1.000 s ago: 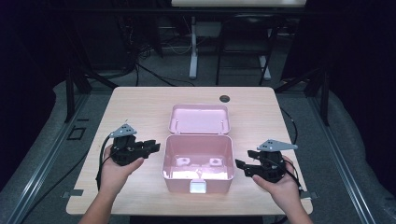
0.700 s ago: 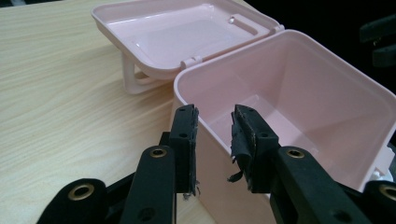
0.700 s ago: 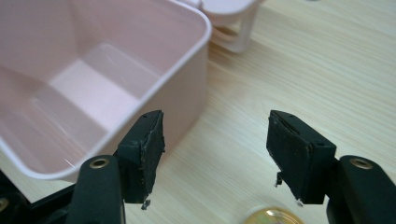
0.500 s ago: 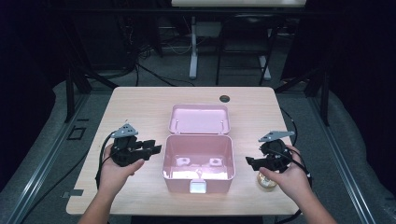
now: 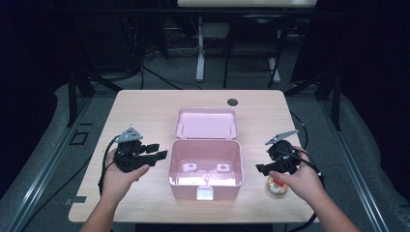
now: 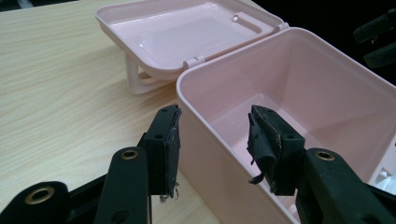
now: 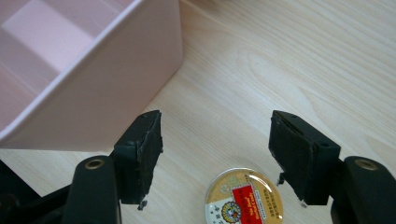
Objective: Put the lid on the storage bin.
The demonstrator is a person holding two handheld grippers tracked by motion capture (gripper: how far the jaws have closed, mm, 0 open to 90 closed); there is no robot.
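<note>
Nearest the person, a small round gold-lidded tin with a red label [image 7: 243,197] lies flat on the pale wooden table [image 5: 145,108], lid up, just right of the open pink plastic box [image 5: 205,162]. The right gripper [image 7: 217,154] hovers over it with jaws spread wide, empty, one on each side of the tin. The tin looks light, rigid and smooth, likely slippery on its metal rim, so a pinch across the low side wall at its widest line seems safest. Being a disc, it has no long axis; its flat face points upward. The left gripper [image 6: 212,144] is also wide and empty, straddling the box's left wall. Farther off, the hinged pink lid [image 5: 206,123] lies tipped back.
</note>
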